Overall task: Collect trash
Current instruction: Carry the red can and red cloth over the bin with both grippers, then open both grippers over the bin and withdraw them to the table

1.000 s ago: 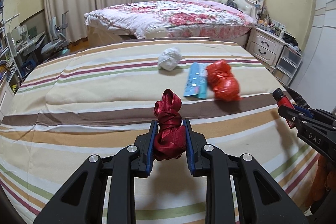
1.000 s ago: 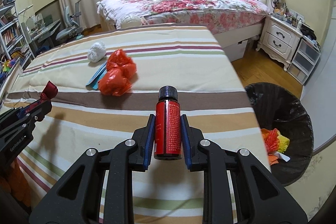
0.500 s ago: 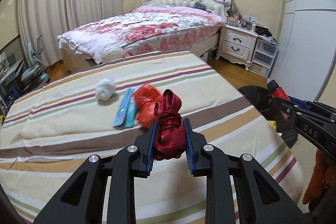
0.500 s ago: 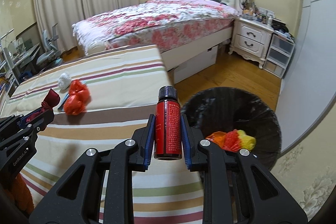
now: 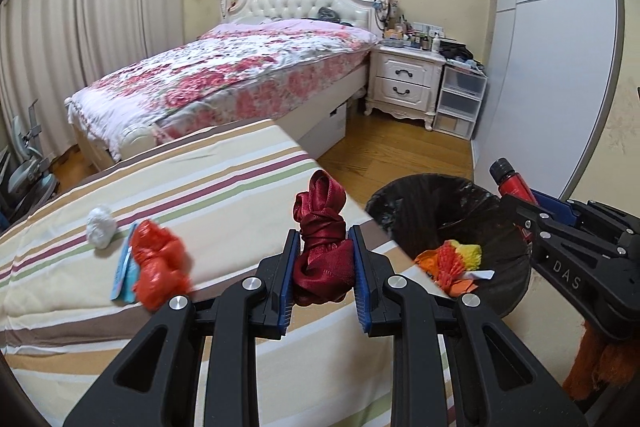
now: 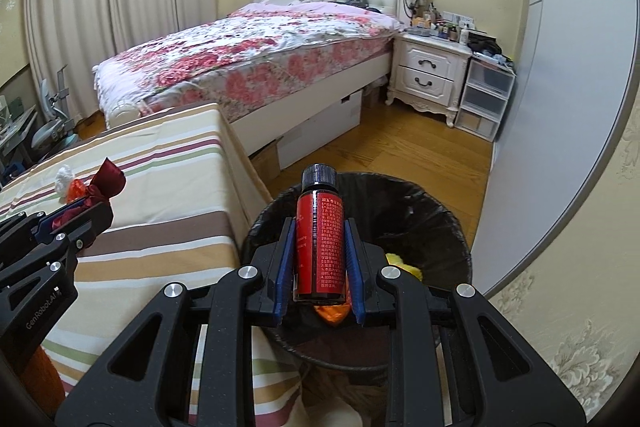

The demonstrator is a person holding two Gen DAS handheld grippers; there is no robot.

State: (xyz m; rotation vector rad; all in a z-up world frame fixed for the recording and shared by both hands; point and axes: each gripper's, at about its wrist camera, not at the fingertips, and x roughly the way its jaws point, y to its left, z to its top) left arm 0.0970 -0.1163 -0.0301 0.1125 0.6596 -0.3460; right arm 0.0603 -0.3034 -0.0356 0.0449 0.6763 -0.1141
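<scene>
Carrying step: my right claw clamps the red bottle over the bin, my left claw pinches the red ribbon above the table's corner; next, open over the bin.

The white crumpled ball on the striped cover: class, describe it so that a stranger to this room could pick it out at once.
Start at the table with the striped cloth cover in front of the floral bed. Three loose things lie in a row on it. The white crumpled paper ball is the far-left one, beside the flat blue packet and the crumpled orange-red plastic bag: the only white, round one.
</scene>
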